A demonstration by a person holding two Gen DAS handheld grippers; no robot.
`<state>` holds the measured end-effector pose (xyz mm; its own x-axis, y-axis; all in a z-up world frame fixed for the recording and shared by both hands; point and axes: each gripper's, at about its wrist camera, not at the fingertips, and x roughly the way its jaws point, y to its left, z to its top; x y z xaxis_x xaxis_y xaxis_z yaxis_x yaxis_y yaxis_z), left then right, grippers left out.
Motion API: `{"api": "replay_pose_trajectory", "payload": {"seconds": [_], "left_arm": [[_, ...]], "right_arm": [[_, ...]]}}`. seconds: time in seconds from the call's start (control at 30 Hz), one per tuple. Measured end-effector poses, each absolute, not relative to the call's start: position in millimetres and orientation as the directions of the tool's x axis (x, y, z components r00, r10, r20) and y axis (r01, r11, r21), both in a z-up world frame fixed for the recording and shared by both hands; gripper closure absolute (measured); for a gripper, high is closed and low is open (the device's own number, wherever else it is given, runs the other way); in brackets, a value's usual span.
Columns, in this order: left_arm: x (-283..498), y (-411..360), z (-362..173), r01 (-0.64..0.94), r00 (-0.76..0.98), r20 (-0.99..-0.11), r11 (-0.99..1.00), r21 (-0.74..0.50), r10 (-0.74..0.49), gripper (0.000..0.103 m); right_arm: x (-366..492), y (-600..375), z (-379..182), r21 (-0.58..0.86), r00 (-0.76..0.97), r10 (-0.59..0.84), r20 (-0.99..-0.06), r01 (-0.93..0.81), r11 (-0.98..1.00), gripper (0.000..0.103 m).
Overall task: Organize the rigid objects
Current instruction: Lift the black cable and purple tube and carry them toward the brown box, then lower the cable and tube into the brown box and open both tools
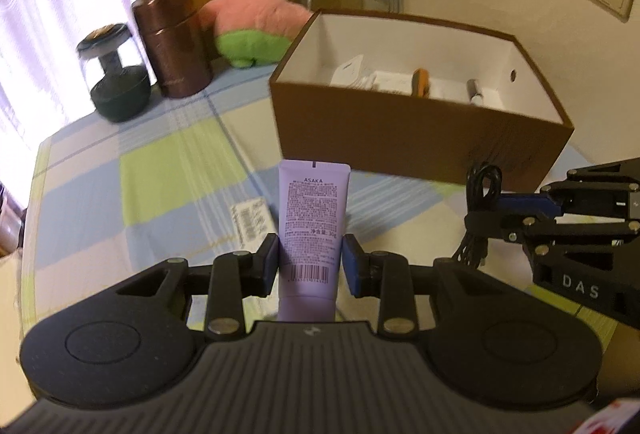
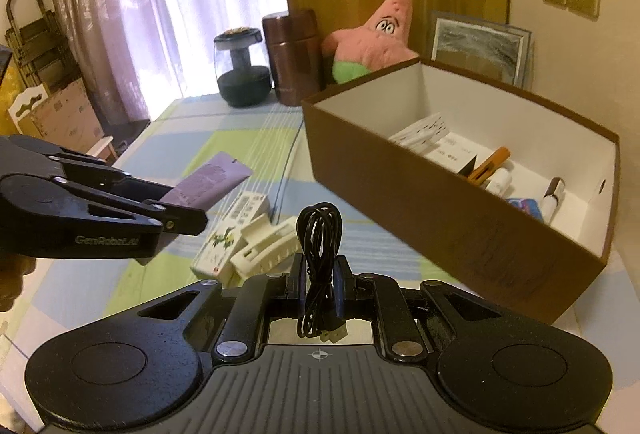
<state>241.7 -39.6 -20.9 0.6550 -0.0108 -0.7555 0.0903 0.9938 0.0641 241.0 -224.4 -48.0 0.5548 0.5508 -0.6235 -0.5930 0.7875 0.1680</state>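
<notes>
Your checkered table [image 1: 160, 169] has a far box [image 1: 400, 137] for hard things. Your left gripper [image 1: 311, 266] pinches the purple tube [image 1: 314, 213] and your right gripper [image 2: 318, 286] pinches the black cable [image 2: 319, 234], lifted to drop in.

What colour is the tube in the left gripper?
Pale purple tube with dark print, clearest in the left wrist view.

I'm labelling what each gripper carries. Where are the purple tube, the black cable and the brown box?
purple tube [image 1: 314, 218], left wrist view, on its printed back.
black cable [image 2: 320, 234], right wrist view, on the coiled loops above the pads.
brown box [image 2: 460, 230], right wrist view, on its near outer wall.
</notes>
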Motion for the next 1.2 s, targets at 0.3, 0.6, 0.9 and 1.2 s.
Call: {"api": "replay_pose_trajectory", "payload": {"seconds": [0.3, 0.6, 0.9, 1.2], "left_arm": [[278.7, -66.8, -5.5, 0.176, 0.690, -0.719, 0.983, 0.061, -0.079, 0.074], [321.1, -95.8, 13.2, 0.262, 0.718, -0.679, 0.963, 0.058, -0.154, 0.074], [365.3, -119.7, 22.8, 0.321, 0.730, -0.652, 0.945, 0.061, -0.206, 0.074], [404.2, -138.6, 21.5, 0.355, 0.721, -0.649, 0.934, 0.045, -0.243, 0.074]], "right_arm": [[259.1, -237.6, -23.2, 0.165, 0.606, 0.532, -0.592, -0.555, 0.815, 0.093], [291.0, -259.9, 2.0, 0.164, 0.674, 0.490, -0.552, -0.489, 0.857, 0.093], [324.5, -285.3, 16.5, 0.169, 0.731, 0.435, -0.526, -0.411, 0.896, 0.093], [354.2, -303.2, 8.0, 0.181, 0.742, 0.388, -0.546, -0.347, 0.920, 0.093]]}}
